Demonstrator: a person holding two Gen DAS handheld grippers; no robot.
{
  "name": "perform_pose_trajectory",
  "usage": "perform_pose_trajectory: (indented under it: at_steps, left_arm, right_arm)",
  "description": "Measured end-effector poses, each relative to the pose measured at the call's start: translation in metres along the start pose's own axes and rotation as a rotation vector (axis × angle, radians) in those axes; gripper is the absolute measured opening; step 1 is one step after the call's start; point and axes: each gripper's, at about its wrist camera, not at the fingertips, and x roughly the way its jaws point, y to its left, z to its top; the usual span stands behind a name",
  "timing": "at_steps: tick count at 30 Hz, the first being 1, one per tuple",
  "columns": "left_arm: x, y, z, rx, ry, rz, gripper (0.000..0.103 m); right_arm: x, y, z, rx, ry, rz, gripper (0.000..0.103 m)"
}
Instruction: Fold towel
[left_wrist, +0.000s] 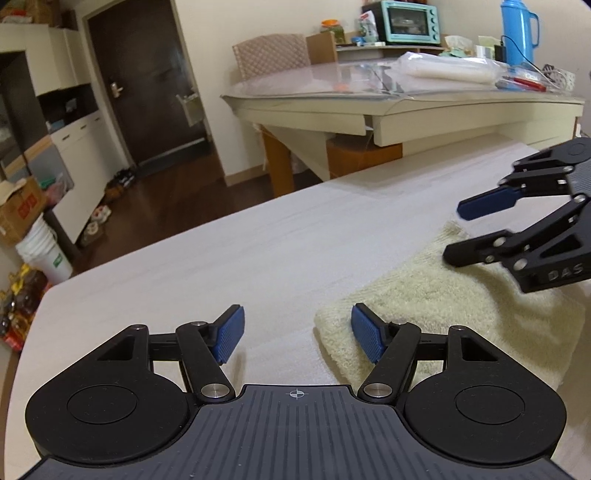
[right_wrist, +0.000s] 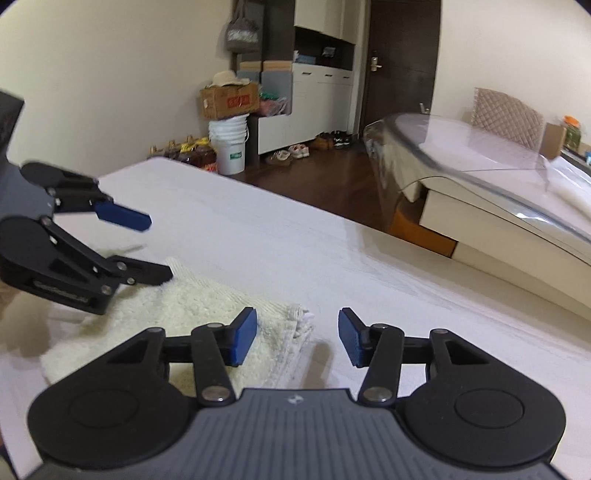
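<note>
A cream fluffy towel (left_wrist: 443, 302) lies folded on the white table (left_wrist: 258, 251). My left gripper (left_wrist: 298, 334) is open over the towel's near left corner, with its right pad (left_wrist: 367, 338) above the cloth and its left pad (left_wrist: 231, 334) above bare table. In the same view my right gripper (left_wrist: 460, 232) comes in from the right, open, its lower finger low over the towel's far edge. In the right wrist view my right gripper (right_wrist: 297, 336) is open at the corner of the towel (right_wrist: 207, 306). The left gripper (right_wrist: 157, 249) is open at the opposite end. Neither pinches cloth.
The table's far edge (left_wrist: 207, 221) drops to a dark wooden floor. Beyond stands a second table (left_wrist: 406, 99) under clear plastic, with a blue thermos (left_wrist: 517, 29), a teal oven (left_wrist: 410, 20) and clutter. A chair (left_wrist: 271, 55), a white bucket (right_wrist: 229, 147) and a cardboard box (right_wrist: 229, 100) are further off.
</note>
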Motion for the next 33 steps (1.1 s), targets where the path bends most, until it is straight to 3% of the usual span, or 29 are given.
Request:
perform_pose_trajectory:
  at_steps: [6, 12, 14, 18, 20, 27, 33]
  left_arm:
    - [0.012, 0.007, 0.005, -0.008, -0.012, -0.020, 0.079]
    - [0.003, 0.012, 0.005, -0.054, -0.029, -0.034, 0.069]
    - [0.004, 0.012, 0.006, -0.057, -0.031, -0.022, 0.066]
    - [0.010, 0.010, 0.009, -0.051, -0.021, -0.028, 0.060]
    - [0.012, 0.007, 0.009, -0.032, -0.020, -0.025, 0.059]
    - [0.015, 0.007, 0.008, -0.026, -0.025, -0.021, 0.062]
    - [0.017, 0.001, 0.009, 0.007, -0.033, 0.003, 0.062]
  right_arm:
    - [0.001, -0.013, -0.007, 0.055, -0.006, -0.038, 0.055]
    - [-0.016, -0.018, 0.000, 0.108, -0.077, -0.011, 0.047]
    - [-0.015, -0.020, 0.004, 0.106, -0.081, -0.012, 0.036]
    - [-0.002, -0.018, 0.007, 0.097, -0.042, 0.024, 0.028]
    - [0.002, -0.016, 0.005, 0.102, -0.023, 0.043, 0.018]
    - [-0.001, -0.021, -0.006, 0.177, -0.034, 0.045, 0.016]
    - [-0.001, -0.006, -0.005, 0.111, -0.024, 0.004, 0.017]
